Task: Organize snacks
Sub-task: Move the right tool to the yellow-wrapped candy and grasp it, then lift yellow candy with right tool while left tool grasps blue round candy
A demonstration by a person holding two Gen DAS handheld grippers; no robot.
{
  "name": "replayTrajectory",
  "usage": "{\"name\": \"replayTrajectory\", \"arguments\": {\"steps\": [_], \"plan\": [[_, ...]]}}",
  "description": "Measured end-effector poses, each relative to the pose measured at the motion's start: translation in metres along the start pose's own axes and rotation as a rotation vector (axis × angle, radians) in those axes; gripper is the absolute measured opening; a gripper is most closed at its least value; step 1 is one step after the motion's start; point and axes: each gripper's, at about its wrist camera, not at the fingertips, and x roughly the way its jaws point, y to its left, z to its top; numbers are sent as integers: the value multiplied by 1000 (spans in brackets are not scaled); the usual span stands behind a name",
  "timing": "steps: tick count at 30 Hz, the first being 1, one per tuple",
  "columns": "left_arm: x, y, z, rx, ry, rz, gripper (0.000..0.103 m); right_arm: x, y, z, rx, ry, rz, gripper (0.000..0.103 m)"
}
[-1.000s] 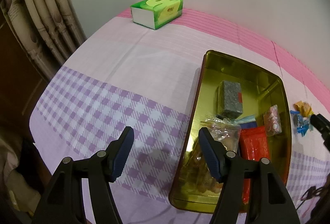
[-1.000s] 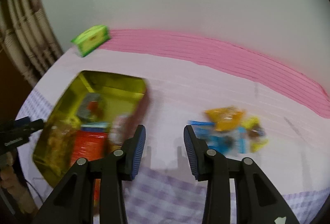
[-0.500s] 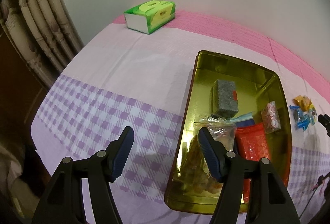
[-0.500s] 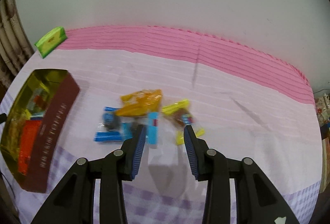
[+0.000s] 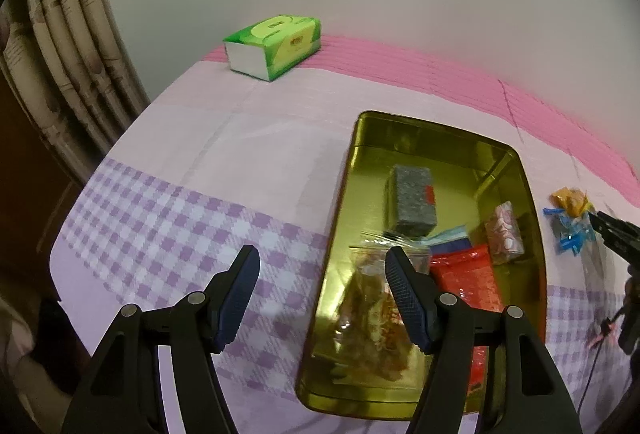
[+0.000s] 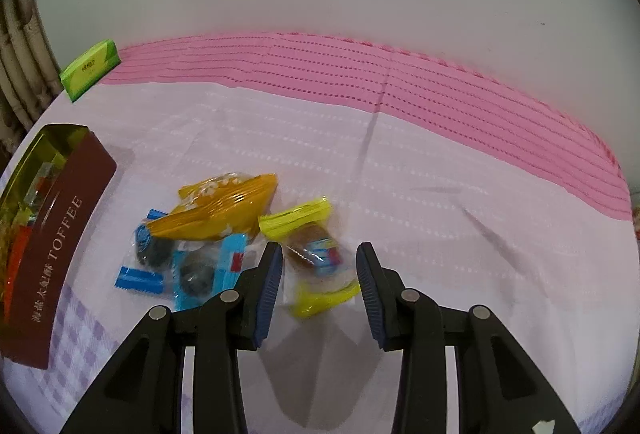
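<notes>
Between parted right gripper (image 6: 319, 284) jaws, yellow-ended snack packet (image 6: 316, 257), long axis pointing away

The left finger (image 6: 267, 286) is covering part of the blue wrappers (image 6: 188, 270), and the toffee tin (image 6: 60, 246) is getting cropped at the left edge.

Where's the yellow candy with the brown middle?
In the right wrist view, the yellow candy lies on the tablecloth between the open right gripper's fingers, just right of the orange packet.
</notes>
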Motion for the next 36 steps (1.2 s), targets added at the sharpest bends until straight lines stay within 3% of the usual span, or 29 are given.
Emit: {"name": "replayTrajectory", "arguments": {"steps": [4,8,12,23,31,36], "plan": [[-4,-16,1,30,2,-5,66,8,-1,0,-10,-7,23,36],[-8,-37,4,62,5,-35,66,7,-3,0,-3,-31,40,25],[-13,-66,10,112,4,-75,66,5,-5,-3,33,-48,40,23],[-6,-168,16,225,60,-249,66,-24,-43,-46,201,-71,-80,23],[15,-213,18,250,100,-263,66,-37,-54,-69,219,-78,-193,23],[28,-228,21,243,141,-273,66,-36,-51,-69,227,-90,-192,23]]}}
